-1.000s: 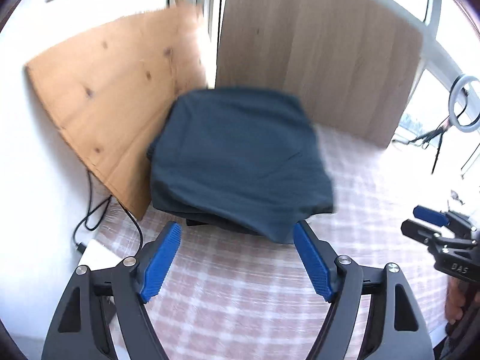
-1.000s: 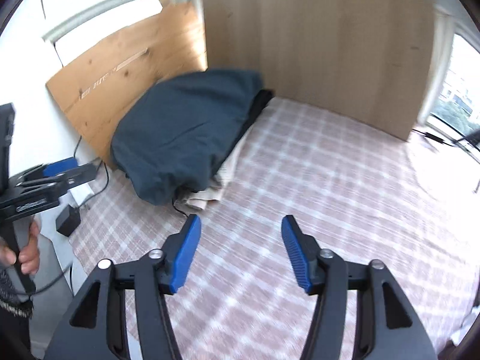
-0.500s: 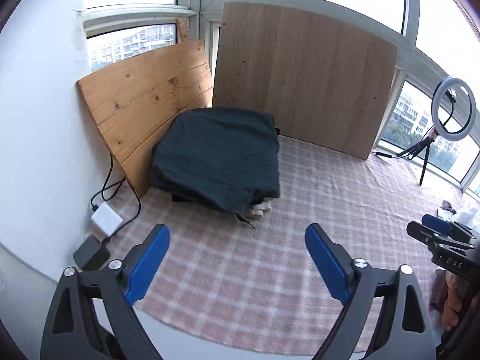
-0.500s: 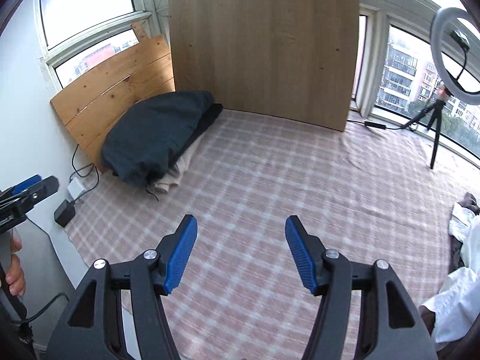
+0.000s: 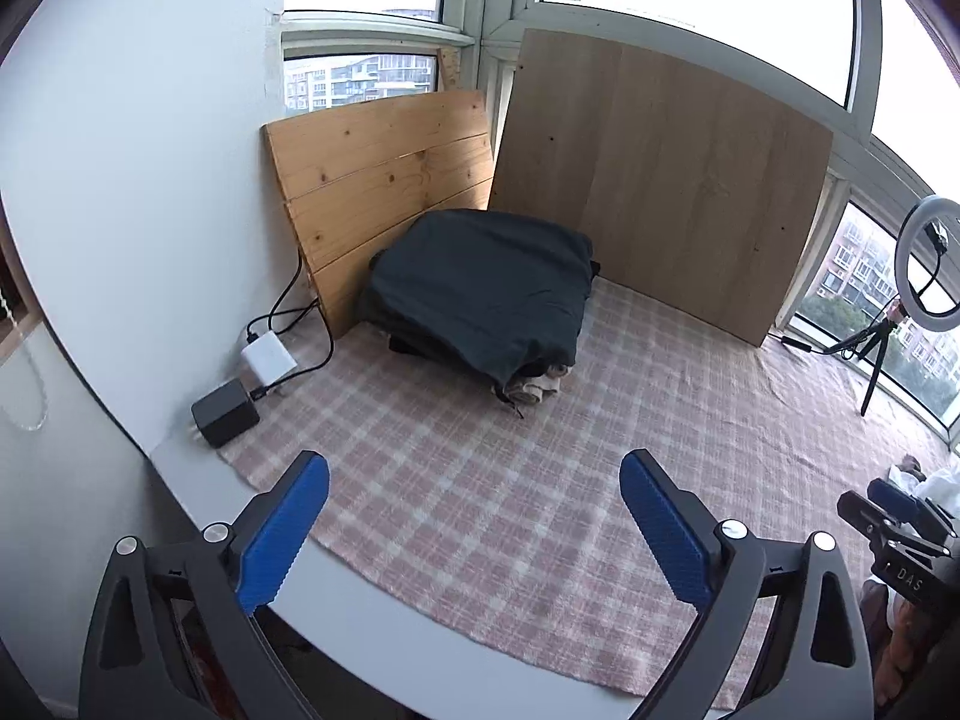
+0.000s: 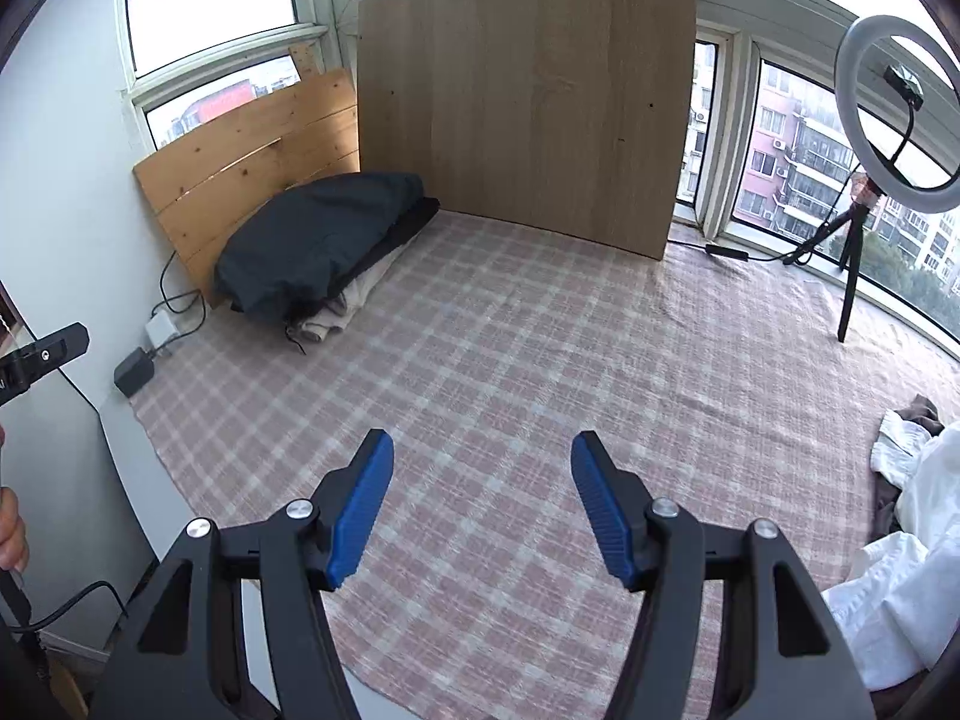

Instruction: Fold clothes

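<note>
A stack of folded clothes (image 5: 480, 288) topped by a dark teal garment lies in the far left corner of the pink checked cloth (image 5: 480, 498), with a beige piece (image 5: 537, 387) showing underneath. The same stack (image 6: 318, 240) sits far left in the right wrist view. My left gripper (image 5: 474, 462) hangs well back from it over the cloth, its jaws opening wide with nothing between them. My right gripper (image 6: 481, 439) is open and empty over the middle of the cloth. A heap of white clothes (image 6: 912, 516) lies at the right edge.
Two wooden boards (image 5: 648, 180) lean against the windows behind the stack. A white charger (image 5: 267, 354) and a black adapter (image 5: 225, 414) with cables sit at the cloth's left edge. A ring light on a tripod (image 6: 894, 120) stands at the far right.
Both grippers have drawn back from the dark stack, which now looks smaller and farther off. The left gripper's jaws have spread wider and no longer flank the stack's front edge.
</note>
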Tool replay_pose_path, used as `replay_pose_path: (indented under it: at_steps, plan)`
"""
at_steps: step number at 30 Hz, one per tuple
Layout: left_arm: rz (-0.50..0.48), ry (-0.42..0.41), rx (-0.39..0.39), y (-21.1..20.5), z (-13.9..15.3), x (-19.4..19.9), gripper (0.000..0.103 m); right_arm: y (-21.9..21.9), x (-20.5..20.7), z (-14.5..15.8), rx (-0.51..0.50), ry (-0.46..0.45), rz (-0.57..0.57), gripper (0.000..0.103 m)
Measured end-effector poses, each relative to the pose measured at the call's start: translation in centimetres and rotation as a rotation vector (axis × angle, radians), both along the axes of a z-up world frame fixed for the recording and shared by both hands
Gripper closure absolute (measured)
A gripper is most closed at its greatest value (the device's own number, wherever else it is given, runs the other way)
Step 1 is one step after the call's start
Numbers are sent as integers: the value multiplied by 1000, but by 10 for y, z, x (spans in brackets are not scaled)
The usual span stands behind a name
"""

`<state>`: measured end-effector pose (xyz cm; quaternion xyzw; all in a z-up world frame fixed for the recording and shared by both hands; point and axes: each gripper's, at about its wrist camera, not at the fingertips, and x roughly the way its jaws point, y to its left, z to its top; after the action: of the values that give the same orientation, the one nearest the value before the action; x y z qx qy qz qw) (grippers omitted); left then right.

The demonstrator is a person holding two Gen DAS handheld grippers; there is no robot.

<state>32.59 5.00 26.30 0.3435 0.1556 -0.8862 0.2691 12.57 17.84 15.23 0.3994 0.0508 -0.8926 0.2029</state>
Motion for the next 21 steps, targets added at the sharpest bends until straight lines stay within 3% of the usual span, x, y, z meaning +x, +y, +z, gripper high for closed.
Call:
replay_pose_path:
  at_steps: [21]
  plan:
    - [4,5,-48,25,11,5,4,18,3,-4,1,-1,40,42]
